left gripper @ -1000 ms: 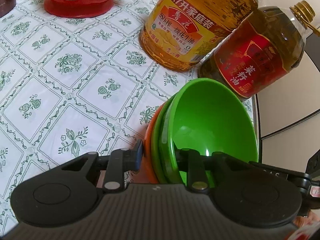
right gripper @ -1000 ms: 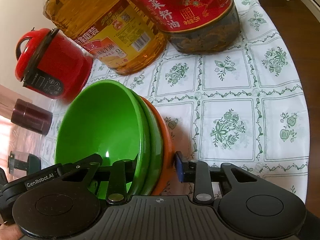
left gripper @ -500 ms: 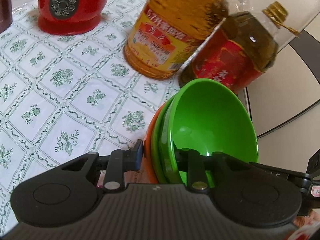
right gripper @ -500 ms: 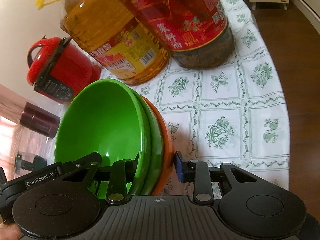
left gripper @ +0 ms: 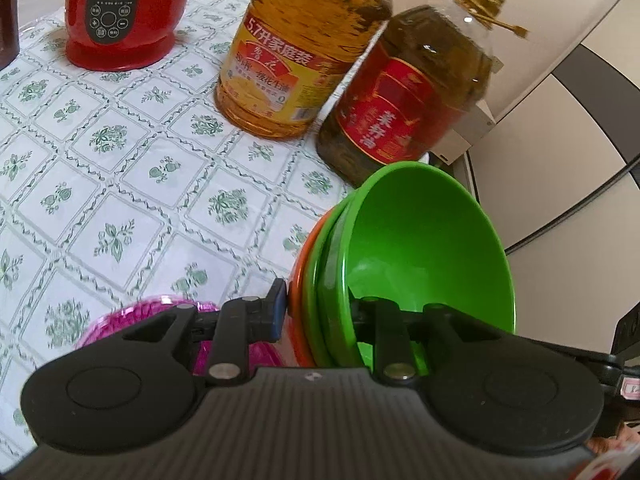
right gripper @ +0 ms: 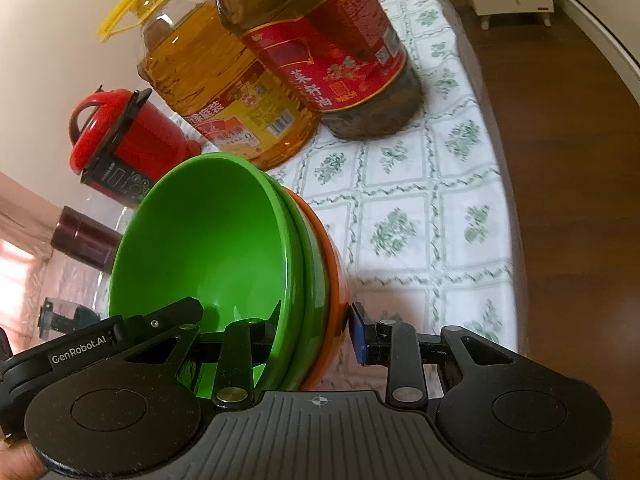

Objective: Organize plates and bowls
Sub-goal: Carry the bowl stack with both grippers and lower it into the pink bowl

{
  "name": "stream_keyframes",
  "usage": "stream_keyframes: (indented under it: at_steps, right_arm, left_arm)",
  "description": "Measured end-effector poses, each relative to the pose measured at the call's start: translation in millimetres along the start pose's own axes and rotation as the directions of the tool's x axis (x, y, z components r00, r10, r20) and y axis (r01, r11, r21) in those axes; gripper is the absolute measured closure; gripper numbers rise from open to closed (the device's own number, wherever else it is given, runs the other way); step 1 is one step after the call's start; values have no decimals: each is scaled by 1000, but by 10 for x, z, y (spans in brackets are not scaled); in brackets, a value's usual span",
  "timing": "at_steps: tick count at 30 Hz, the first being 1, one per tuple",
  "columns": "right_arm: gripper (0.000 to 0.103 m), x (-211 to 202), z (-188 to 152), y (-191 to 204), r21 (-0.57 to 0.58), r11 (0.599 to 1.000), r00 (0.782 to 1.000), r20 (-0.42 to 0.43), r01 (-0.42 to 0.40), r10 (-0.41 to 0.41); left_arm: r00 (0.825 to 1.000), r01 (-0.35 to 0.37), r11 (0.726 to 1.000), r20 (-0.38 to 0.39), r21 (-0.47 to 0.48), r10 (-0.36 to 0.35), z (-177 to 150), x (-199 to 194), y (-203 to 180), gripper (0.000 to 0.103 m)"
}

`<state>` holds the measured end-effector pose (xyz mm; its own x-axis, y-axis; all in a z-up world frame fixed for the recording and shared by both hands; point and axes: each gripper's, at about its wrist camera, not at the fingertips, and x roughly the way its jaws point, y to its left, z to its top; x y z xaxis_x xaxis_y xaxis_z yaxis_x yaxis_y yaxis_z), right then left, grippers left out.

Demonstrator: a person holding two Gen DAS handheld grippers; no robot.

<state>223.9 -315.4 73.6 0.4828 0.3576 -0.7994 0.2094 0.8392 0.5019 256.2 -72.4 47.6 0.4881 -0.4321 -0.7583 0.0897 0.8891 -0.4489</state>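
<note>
Both grippers were clamped on a nested stack of bowls (left gripper: 424, 248), two green inside an orange one: the left gripper (left gripper: 318, 312) on one rim, the right gripper (right gripper: 316, 320) on the opposite rim. The stack hung tilted above the tablecloth (left gripper: 120, 184), just before the red-labelled oil bottle (left gripper: 404, 96).

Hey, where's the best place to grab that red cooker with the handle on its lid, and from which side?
Take the red cooker by the arched handle on its lid, coming down from above. The handle stands proud of the lid with a gap beneath it, narrow enough for a tool's two fingers, while the round, smooth body looks too wide to clamp.
</note>
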Motion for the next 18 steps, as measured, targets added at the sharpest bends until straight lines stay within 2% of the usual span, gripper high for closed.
stream_keyframes:
  at_steps: [9, 18]
  right_arm:
    - [71, -327, -443, -64, -9, 1000, 1000, -18, -22, 22]
    - [71, -510, -881, -85, -46, 998, 998, -49, -34, 32]
  left_arm:
    - [1000, -7, 1000, 28, -3, 7, -443, -348, -84, 81]
    - [999, -24, 999, 41, -26, 25, -934, -651, -13, 81]
